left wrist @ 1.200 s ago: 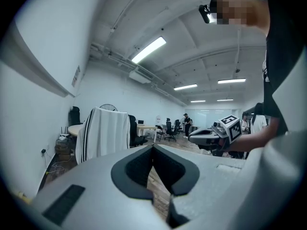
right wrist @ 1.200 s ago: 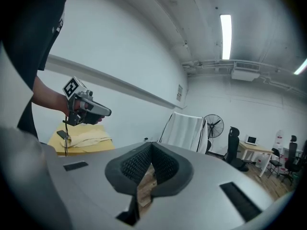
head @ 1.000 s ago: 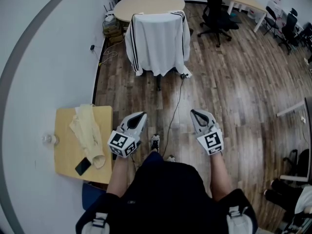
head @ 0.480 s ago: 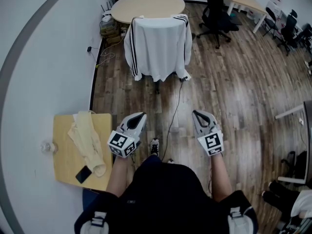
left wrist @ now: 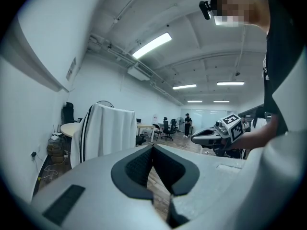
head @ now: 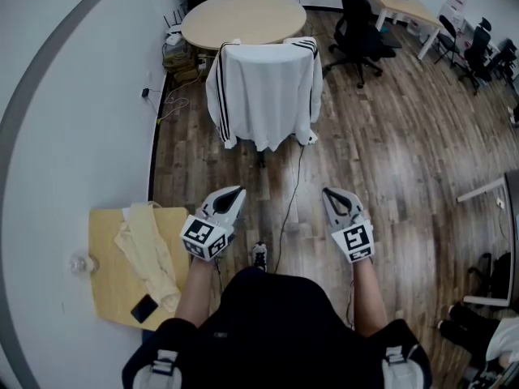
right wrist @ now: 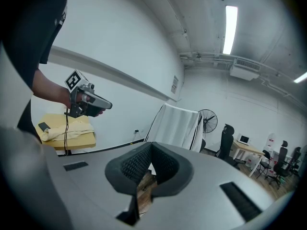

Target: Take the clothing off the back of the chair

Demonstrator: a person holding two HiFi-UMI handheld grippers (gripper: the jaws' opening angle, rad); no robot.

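A white garment with black stripes down its sleeves (head: 263, 91) hangs over the back of a chair ahead of me; it also shows in the left gripper view as the white garment (left wrist: 108, 133) and in the right gripper view as the white garment (right wrist: 180, 127). My left gripper (head: 231, 196) and right gripper (head: 334, 196) are held side by side in front of my body, well short of the chair. Both point toward it, shut and with nothing between their jaws. The chair itself is hidden under the cloth.
A round wooden table (head: 243, 19) stands just behind the chair. At my left is a small wooden table (head: 113, 270) with a pale cloth (head: 150, 254) and a dark phone (head: 144, 307). A cable (head: 292, 193) runs along the wood floor. Black office chairs (head: 361, 27) and desks stand at the right.
The chair with the garment and the side table have slid down the head view, so I have come closer to them. Both grippers stay shut and level in front of me.
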